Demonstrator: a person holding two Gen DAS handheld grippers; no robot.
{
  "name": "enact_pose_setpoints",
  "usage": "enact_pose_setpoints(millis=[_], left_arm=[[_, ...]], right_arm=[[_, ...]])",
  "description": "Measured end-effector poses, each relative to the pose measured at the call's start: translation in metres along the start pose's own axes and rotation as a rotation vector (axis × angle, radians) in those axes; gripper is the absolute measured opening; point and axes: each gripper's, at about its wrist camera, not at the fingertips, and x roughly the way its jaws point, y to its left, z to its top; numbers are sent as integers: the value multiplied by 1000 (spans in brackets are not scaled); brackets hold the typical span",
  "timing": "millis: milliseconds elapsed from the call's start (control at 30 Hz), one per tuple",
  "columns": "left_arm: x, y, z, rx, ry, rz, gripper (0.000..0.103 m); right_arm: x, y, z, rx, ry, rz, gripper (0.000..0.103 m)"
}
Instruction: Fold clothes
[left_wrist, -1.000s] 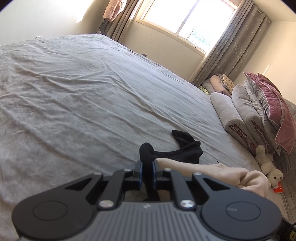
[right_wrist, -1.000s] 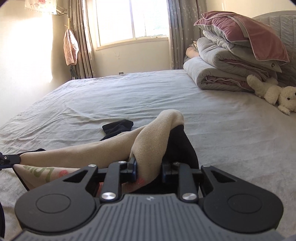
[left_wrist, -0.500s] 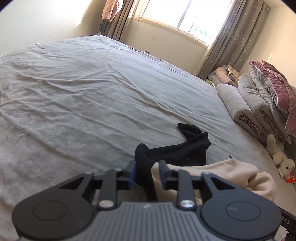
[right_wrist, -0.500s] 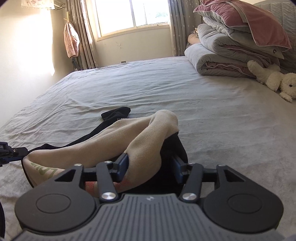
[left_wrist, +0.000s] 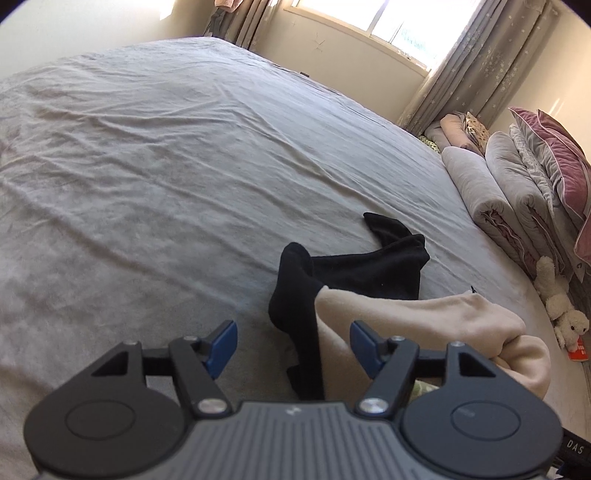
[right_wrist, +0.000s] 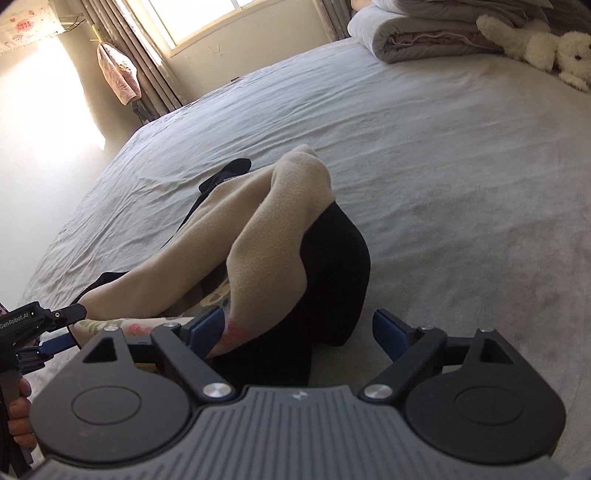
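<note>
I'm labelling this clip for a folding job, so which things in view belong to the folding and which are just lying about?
Part of the job:
- beige garment
- black garment
- left claw, open
- right claw, open
- bed, the work surface

Just lying about:
- rolled quilts
- pink pillow
- plush toy
- pink towel by the curtain

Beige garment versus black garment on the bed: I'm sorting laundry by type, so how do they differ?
The beige garment is fleecy and humped up in folds with a printed patch near its end; the black garment is plain. The beige one lies over the black one, which spreads flatter on the grey bed. Both sit between open grippers, unheld.
</note>
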Motion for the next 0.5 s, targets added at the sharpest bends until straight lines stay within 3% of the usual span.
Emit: enact_pose_setpoints(millis=[100, 233, 367, 467, 500], left_arm=[[3, -1, -3, -11, 22, -41, 65], [6, -12, -10, 1, 65, -123, 52], [11, -27, -19, 30, 99, -159, 49], [14, -32, -23, 38, 100, -150, 27], [15, -32, -23, 39, 93, -141, 19]], right_arm=[[2, -4, -3, 34, 46, 26, 90], [6, -5, -10, 78, 123, 104, 90], [11, 7, -22, 64, 189, 146, 88], [4, 8, -21, 36, 149, 107, 64], [0, 7, -20, 29, 127, 88, 50]])
